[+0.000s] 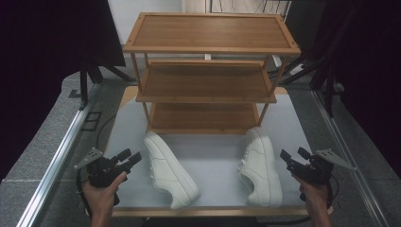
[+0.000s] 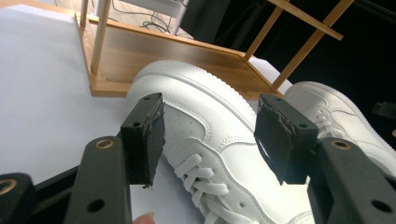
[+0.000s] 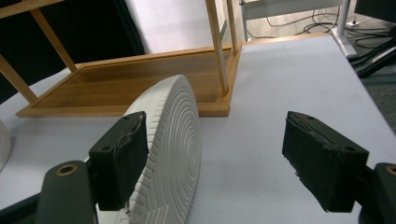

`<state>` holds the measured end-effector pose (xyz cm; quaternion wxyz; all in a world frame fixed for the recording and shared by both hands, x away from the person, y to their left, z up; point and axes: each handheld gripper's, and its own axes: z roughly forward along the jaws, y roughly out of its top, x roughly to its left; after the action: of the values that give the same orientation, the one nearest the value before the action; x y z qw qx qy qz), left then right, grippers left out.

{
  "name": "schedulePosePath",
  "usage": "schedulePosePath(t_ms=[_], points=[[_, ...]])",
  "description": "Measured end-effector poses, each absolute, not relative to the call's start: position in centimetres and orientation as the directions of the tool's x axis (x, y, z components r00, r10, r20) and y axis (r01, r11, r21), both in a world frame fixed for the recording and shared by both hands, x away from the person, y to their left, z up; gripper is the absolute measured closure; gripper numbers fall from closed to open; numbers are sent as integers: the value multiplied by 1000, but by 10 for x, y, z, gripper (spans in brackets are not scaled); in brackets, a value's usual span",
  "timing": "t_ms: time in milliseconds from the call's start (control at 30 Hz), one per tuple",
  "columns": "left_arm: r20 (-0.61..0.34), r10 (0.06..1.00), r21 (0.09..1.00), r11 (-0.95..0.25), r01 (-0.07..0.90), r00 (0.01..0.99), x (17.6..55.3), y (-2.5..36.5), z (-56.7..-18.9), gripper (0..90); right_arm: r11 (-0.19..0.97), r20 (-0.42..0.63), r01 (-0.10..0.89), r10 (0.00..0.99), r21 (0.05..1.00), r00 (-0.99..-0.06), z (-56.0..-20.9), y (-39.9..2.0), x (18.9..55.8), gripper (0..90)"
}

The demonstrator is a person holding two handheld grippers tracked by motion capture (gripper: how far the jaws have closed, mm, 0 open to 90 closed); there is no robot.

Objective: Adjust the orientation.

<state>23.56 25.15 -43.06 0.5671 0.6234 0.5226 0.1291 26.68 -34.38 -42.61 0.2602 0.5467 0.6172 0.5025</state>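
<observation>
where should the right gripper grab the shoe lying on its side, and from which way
The right shoe lies on its side, sole facing the open right gripper. Probably best to come from above and pinch across the sole and upper at the middle, one jaw on the ribbed sole, one on the laced side. The toe points at the wooden rack, leaving little room there.

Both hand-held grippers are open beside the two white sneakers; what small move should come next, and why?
Probably ease the left hand-held gripper forward so its open jaws straddle the left sneaker, which sits upright between them, untouched. The right sneaker lies on its side, sole facing the right hand-held gripper, so it looks harder to grasp first.
</observation>
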Motion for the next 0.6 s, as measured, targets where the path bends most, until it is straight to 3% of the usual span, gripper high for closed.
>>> schedulePosePath(t_ms=[367,600], points=[[-438,802,835,197,513,406,233,253,-431,433,-114,233,401,937,909,-261,-418,-351,263,252],[-422,825,840,199,505,376,233,252,-430,496,-120,253,419,926,900,-280,-424,-351,265,267]])
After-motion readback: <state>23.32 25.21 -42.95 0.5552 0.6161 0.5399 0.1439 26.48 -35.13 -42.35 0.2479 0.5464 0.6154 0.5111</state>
